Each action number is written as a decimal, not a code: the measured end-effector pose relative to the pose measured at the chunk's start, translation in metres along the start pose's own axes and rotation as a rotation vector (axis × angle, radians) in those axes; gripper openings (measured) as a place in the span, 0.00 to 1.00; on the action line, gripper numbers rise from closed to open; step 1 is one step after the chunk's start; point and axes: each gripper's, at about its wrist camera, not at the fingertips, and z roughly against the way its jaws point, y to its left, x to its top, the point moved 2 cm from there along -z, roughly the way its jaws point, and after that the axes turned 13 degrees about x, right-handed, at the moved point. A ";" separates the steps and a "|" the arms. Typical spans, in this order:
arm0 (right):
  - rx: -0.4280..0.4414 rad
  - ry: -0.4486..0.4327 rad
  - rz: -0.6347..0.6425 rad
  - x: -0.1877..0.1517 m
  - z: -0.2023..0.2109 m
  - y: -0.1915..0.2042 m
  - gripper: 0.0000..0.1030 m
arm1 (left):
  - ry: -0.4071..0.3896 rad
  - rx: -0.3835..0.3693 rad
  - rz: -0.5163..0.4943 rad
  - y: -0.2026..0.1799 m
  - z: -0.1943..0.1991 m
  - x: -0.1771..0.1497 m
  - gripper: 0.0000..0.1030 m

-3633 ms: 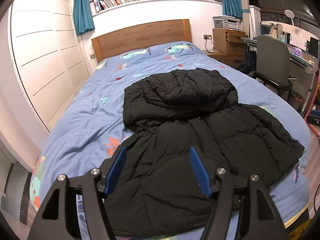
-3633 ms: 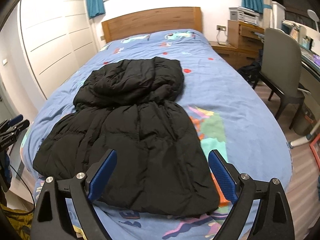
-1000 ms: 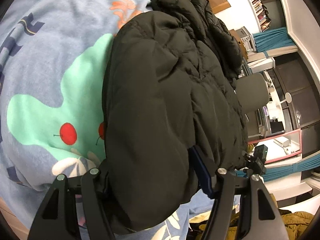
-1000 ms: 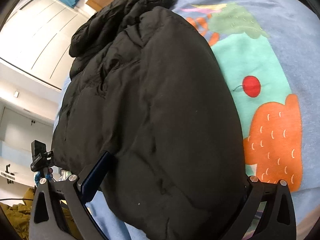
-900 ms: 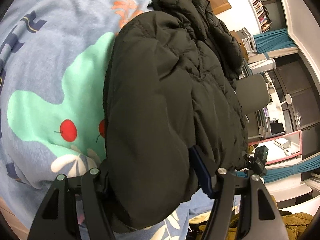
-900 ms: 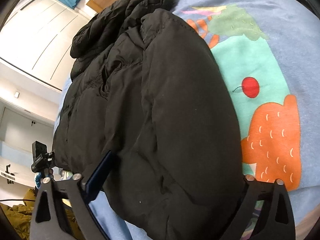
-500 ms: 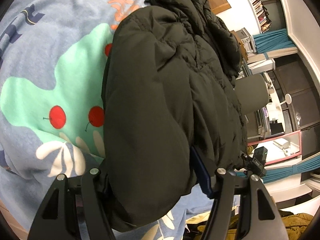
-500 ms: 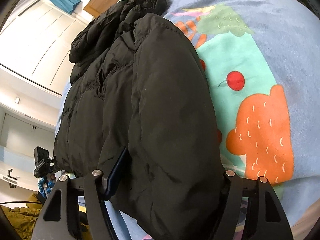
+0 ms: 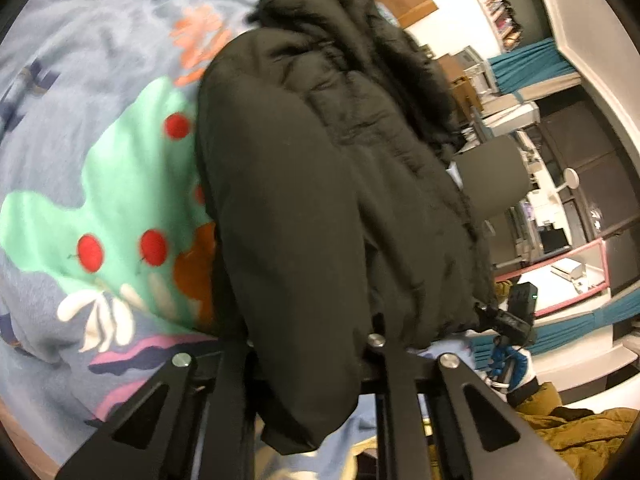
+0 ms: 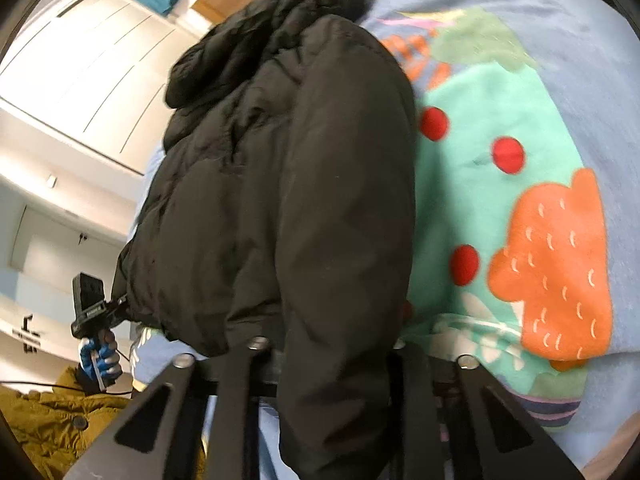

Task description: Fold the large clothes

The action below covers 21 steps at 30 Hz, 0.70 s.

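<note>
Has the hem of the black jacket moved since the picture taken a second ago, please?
Yes. The jacket hem has lifted toward the camera off the bedspread, uncovering more of its cherry pattern, as both jaws have just closed on it.

Jacket (image 9: 320, 184) on the bed (image 9: 80, 92), its near hem corners between both jaws.

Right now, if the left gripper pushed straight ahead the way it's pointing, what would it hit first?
The black puffer jacket. The left gripper has just closed on its near hem, so the coat's bulk fills the line ahead; beyond it probably lies the patterned bedspread.
</note>
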 end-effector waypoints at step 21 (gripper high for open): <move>0.330 -0.478 0.086 0.182 0.098 0.106 0.10 | -0.423 -0.412 -0.010 -0.079 0.136 0.211 0.12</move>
